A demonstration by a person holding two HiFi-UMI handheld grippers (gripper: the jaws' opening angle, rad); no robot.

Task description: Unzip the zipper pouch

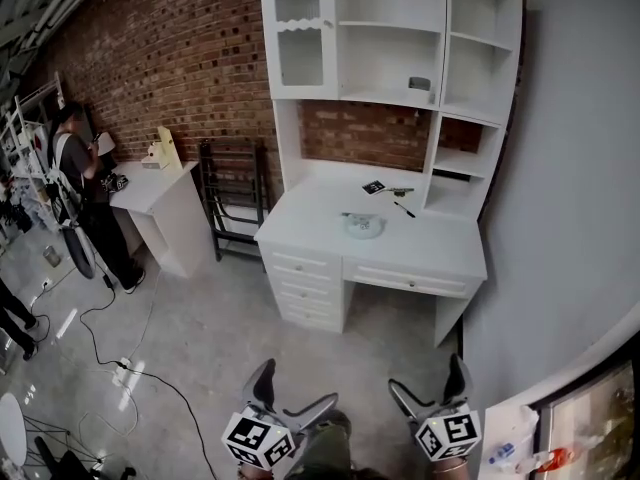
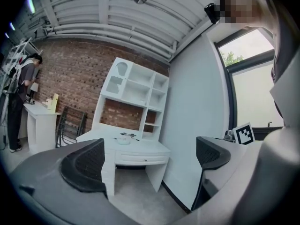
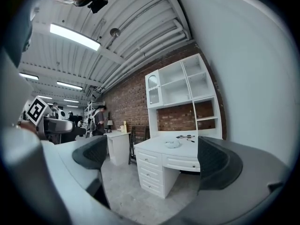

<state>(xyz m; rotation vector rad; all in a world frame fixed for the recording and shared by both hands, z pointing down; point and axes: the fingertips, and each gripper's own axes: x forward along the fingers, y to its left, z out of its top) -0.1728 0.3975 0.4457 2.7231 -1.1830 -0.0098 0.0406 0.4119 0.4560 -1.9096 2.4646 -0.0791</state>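
A white desk [image 1: 372, 253] with a white hutch [image 1: 390, 58] stands before a red-brown brick wall [image 1: 170, 58]. On it lies a pale, whitish-green zipper pouch [image 1: 363, 226]. The floor [image 1: 200, 318] is mottled grey, the side wall [image 1: 570, 168] plain pale grey. A black metal frame [image 1: 232, 198] leans beside a white side table [image 1: 160, 193]. The left gripper [image 1: 297, 383] and right gripper [image 1: 427, 373] have dark grey jaws and white cubes with black square markers.

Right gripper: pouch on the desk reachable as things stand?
Probably not yet: the right gripper, jaws open, is well short of the desk where the pouch lies, open floor between. Nothing blocks the approach.
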